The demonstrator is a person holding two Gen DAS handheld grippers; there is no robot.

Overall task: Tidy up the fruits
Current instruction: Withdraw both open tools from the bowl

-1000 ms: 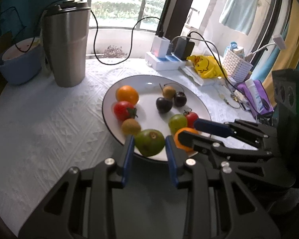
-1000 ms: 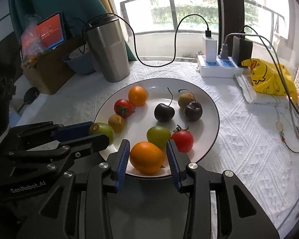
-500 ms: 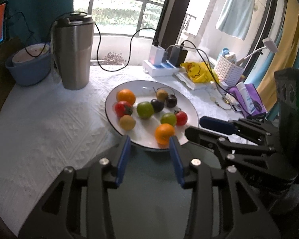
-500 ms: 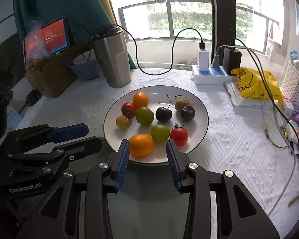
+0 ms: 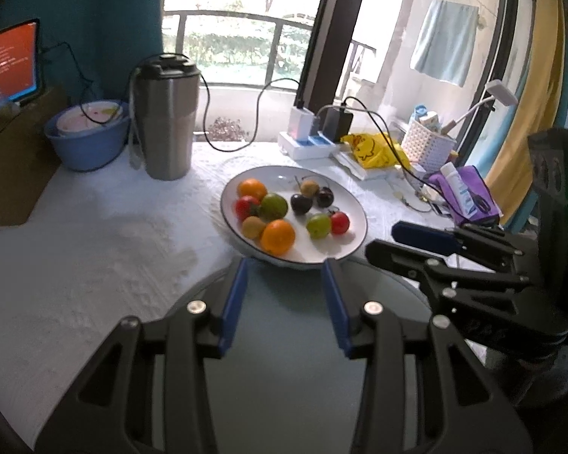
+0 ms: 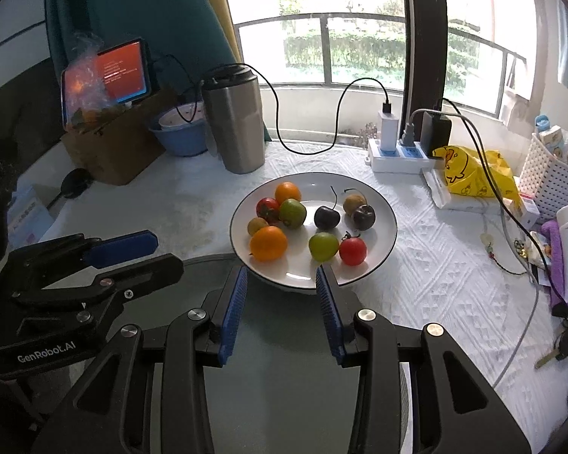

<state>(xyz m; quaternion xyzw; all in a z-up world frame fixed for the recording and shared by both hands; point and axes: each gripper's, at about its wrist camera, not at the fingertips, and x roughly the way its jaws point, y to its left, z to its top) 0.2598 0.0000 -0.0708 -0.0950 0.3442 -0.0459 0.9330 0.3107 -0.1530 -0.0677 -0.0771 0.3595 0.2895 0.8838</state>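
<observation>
A white plate (image 5: 354, 204) (image 6: 384, 210) on the white tablecloth holds several small fruits. Among them are two oranges (image 5: 278, 237) (image 6: 268, 243), two green fruits (image 5: 273, 206) (image 6: 292, 213), two red tomatoes (image 5: 339, 222) (image 6: 353, 250) and dark cherries (image 5: 301, 203) (image 6: 326, 217). My left gripper (image 5: 284, 268) (image 6: 132, 253) hangs open just short of the plate's near rim, with nothing between its blue pads. My right gripper (image 6: 281, 274) (image 5: 416, 242) is beside it on the right, also open and empty, short of the same rim.
A steel tumbler (image 5: 166, 121) (image 6: 234, 121) and a blue bowl (image 5: 87, 140) stand behind the plate on the left. A power strip (image 6: 397, 153) with cables, a yellow bag (image 6: 469, 166), a white basket (image 6: 553, 181) and purple clutter (image 5: 465, 196) crowd the right. A tablet (image 6: 106, 75) leans on a cardboard box.
Both grippers have pulled back and up from the plate. The green fruit that was between the left pads and the orange between the right pads now lie on the plate.
</observation>
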